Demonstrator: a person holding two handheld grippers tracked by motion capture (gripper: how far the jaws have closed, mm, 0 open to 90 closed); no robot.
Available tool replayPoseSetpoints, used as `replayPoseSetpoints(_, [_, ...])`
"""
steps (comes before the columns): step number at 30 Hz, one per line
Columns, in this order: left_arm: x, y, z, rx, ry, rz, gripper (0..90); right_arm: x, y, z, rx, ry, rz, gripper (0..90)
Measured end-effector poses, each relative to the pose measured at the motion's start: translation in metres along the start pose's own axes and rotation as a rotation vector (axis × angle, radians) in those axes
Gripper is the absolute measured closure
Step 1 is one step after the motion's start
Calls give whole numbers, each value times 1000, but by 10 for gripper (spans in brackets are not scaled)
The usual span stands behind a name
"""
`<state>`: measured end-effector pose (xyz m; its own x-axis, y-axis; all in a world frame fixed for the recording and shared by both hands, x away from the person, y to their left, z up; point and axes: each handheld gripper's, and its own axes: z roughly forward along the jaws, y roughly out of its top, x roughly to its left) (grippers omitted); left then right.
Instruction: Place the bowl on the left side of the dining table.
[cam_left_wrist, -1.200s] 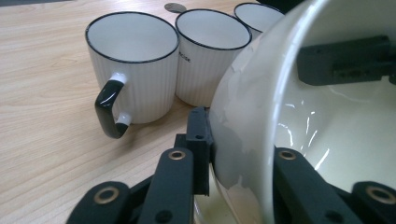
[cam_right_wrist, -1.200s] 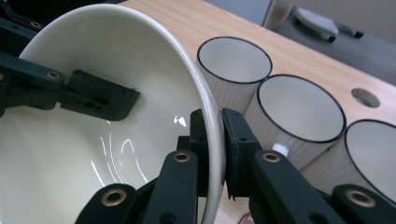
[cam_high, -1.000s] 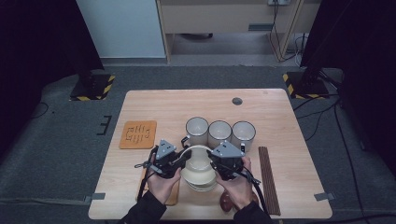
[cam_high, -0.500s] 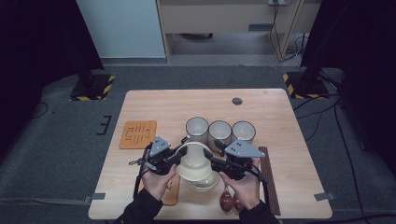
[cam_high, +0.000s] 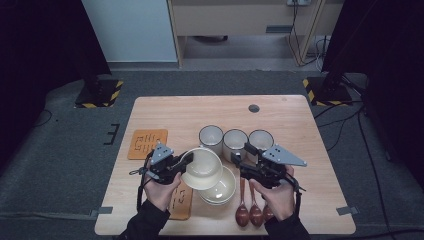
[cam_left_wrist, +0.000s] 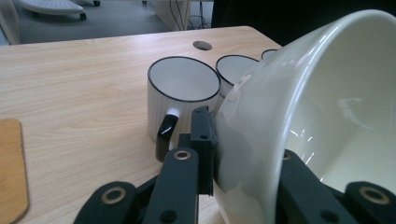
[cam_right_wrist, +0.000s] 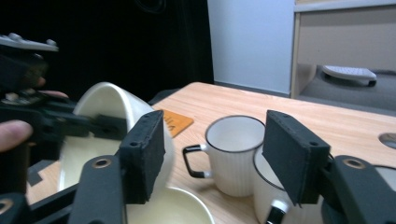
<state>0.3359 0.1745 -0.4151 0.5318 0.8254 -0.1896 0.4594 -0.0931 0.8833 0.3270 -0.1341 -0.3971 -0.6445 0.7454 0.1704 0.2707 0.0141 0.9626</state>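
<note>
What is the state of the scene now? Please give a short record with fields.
held thing: bowl, tilted, lifted over the stacked bowls
left gripper: jaws shut on the bowl's rim
right gripper: jaws have just been opening, nothing between them, beside the bowl
mugs: three in a row, upright, behind the bowls
spoons: wooden, lying by the right hand
table: pale wood, with an orange mat at its left

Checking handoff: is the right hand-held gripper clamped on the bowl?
No: the right hand-held gripper has open jaws with nothing between them; the bowl sits in the left hand-held gripper.
</note>
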Motion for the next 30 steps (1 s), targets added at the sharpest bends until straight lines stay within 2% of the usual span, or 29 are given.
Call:
replayPoseSetpoints(12, [14, 7, -12, -37, 13, -25, 796, -36, -7, -9, 38, -101, 9, 307])
replayPoseSetpoints(23, [26, 11, -21, -66, 31, -45, 796, -68, -18, -18, 77, -212, 21, 291])
replayPoseSetpoints(30, [35, 15, -29, -90, 47, -60, 796, -87, -28, -22, 127, -274, 17, 272])
